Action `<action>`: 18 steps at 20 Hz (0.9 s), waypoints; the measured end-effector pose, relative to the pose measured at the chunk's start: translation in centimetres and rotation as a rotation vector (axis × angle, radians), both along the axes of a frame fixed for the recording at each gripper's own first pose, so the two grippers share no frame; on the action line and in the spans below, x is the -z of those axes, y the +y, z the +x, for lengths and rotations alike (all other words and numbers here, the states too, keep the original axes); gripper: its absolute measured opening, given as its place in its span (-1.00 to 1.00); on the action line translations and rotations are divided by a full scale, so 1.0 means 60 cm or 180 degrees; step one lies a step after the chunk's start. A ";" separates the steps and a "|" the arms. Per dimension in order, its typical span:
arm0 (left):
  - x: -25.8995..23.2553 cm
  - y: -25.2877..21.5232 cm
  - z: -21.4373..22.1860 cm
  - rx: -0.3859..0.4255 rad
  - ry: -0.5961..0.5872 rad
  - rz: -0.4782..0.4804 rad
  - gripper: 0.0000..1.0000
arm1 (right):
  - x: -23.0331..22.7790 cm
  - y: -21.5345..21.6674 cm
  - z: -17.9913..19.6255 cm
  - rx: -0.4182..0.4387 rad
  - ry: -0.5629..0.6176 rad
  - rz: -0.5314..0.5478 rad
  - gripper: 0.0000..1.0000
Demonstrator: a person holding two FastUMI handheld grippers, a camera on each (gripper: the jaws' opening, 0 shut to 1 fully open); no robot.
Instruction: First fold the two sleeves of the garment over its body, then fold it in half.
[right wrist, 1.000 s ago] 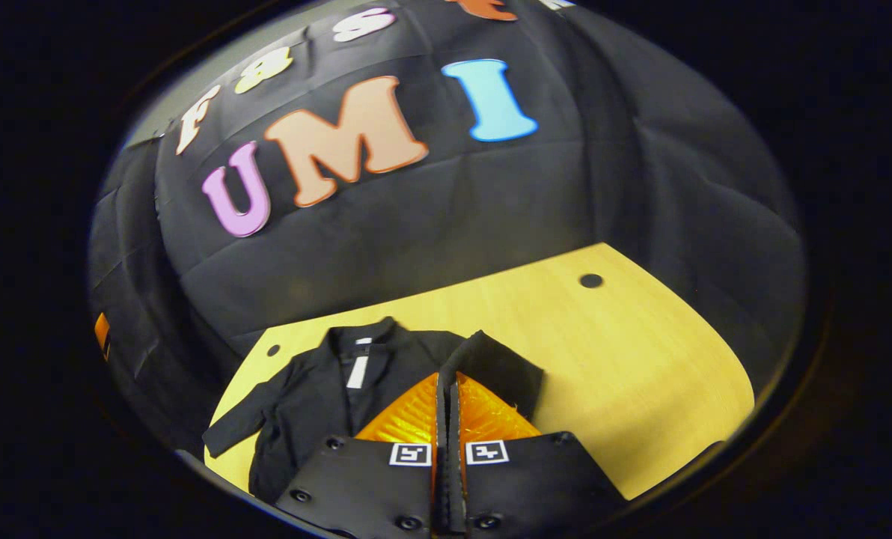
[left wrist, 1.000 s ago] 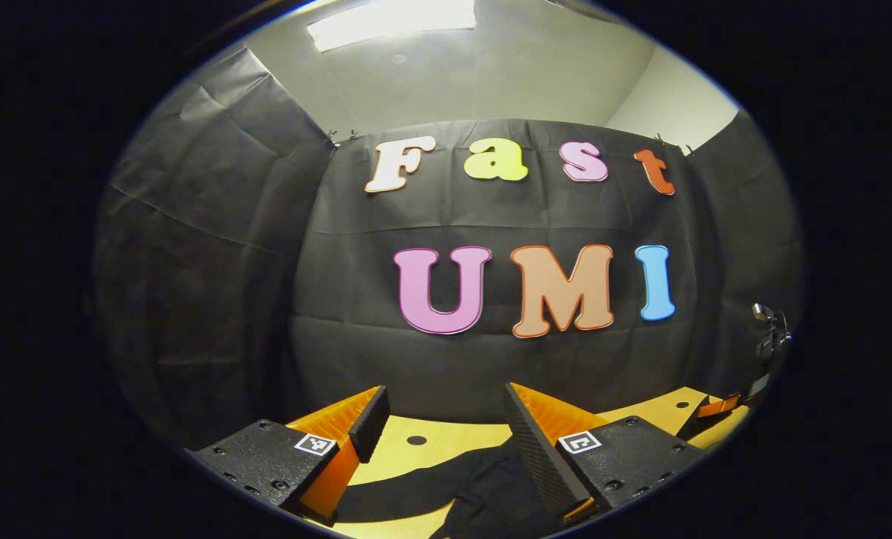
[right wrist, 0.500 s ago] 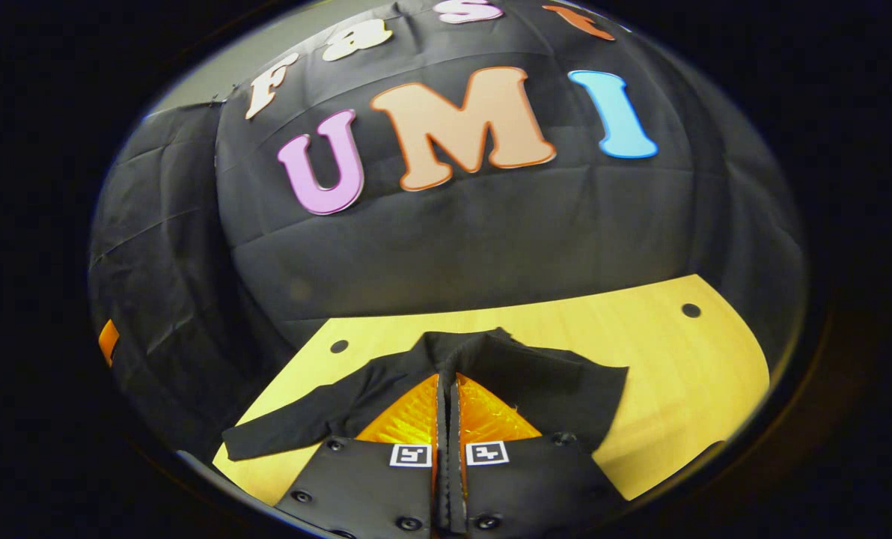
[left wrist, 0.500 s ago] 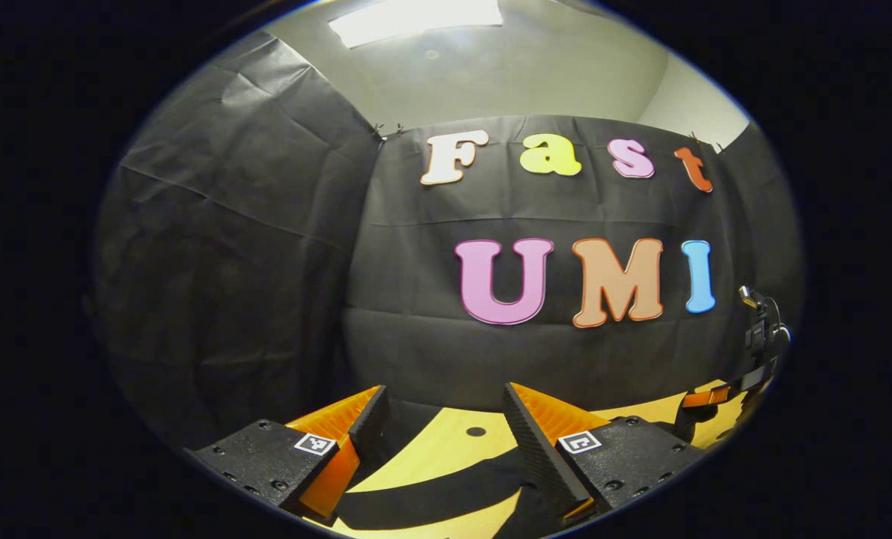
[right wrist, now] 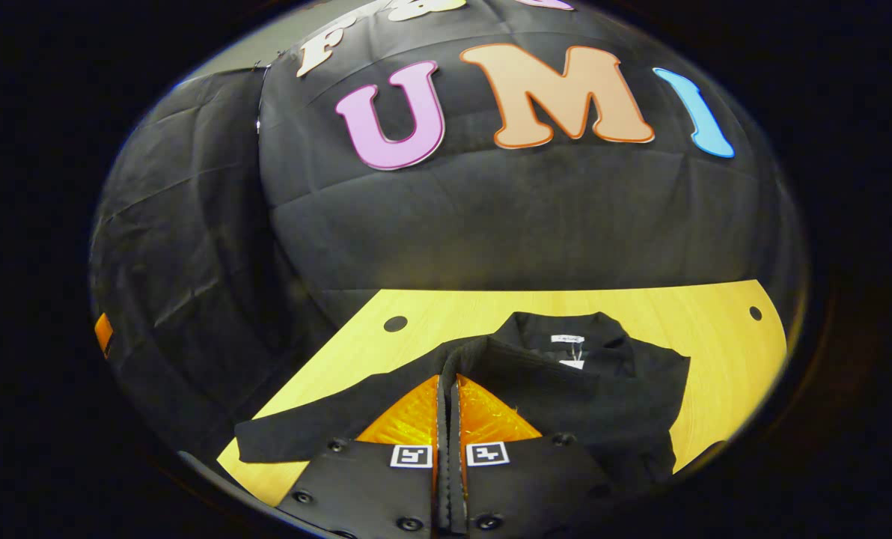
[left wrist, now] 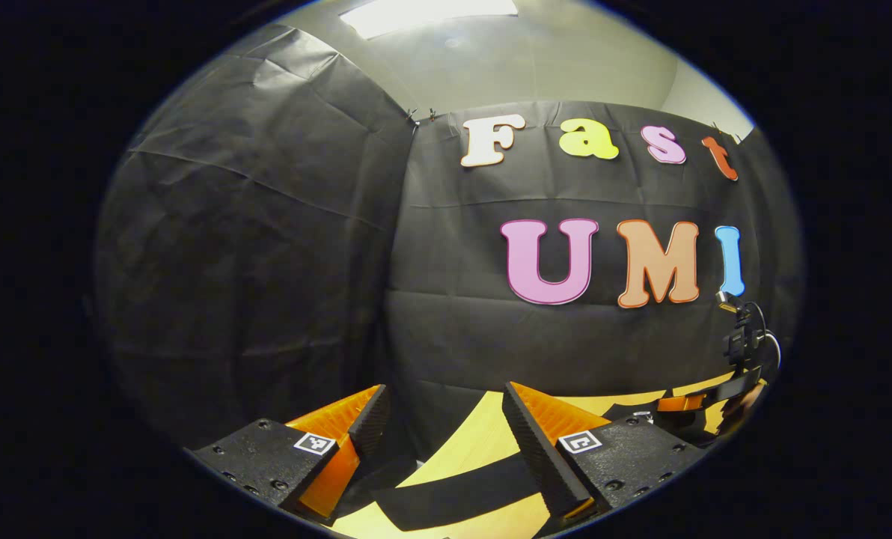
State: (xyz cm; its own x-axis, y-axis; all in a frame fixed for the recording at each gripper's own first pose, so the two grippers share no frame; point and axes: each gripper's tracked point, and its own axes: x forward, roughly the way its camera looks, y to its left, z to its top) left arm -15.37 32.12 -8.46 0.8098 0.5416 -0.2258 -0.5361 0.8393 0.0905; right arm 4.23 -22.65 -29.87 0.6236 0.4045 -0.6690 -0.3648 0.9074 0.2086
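Observation:
A black jacket (right wrist: 611,389) lies on the yellow table (right wrist: 453,314) in the right gripper view, collar (right wrist: 566,328) toward the far wall. My right gripper (right wrist: 450,378) is shut on the end of one sleeve (right wrist: 521,367), holding it over the jacket's body. The other sleeve (right wrist: 304,438) stretches flat to the left. In the left gripper view my left gripper (left wrist: 442,397) hangs open above the table (left wrist: 483,449), with a black strip of sleeve (left wrist: 461,494) lying below the gap between its fingers. The right gripper (left wrist: 682,404) and the hand (left wrist: 745,404) holding it show far right.
Black cloth walls close the table in at the back and on the left. The tabletop has small round holes (right wrist: 395,323) near its far corners. Bare wood runs along the back edge, behind the collar.
The right gripper has carried the sleeve across onto the jacket's body, and the collar now shows to its right. The left gripper has swung left, staying open.

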 end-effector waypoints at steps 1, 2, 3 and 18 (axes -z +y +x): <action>0.013 0.008 -0.007 -0.0026 0.0031 -0.0040 0.86 | -0.002 0.001 -0.001 -0.0062 0.0013 -0.0025 -0.95; 0.030 0.014 -0.015 -0.0049 0.0075 -0.0093 0.86 | -0.003 -0.004 -0.008 -0.0117 0.0017 -0.0064 -0.47; 0.050 0.020 -0.021 -0.0078 0.0135 -0.0151 0.86 | -0.009 -0.007 -0.003 -0.0140 -0.0088 -0.0041 0.01; 0.456 0.067 -0.122 -0.0401 0.1644 -0.1431 0.87 | -0.206 -0.246 -0.013 0.0581 -0.1162 -0.0214 0.95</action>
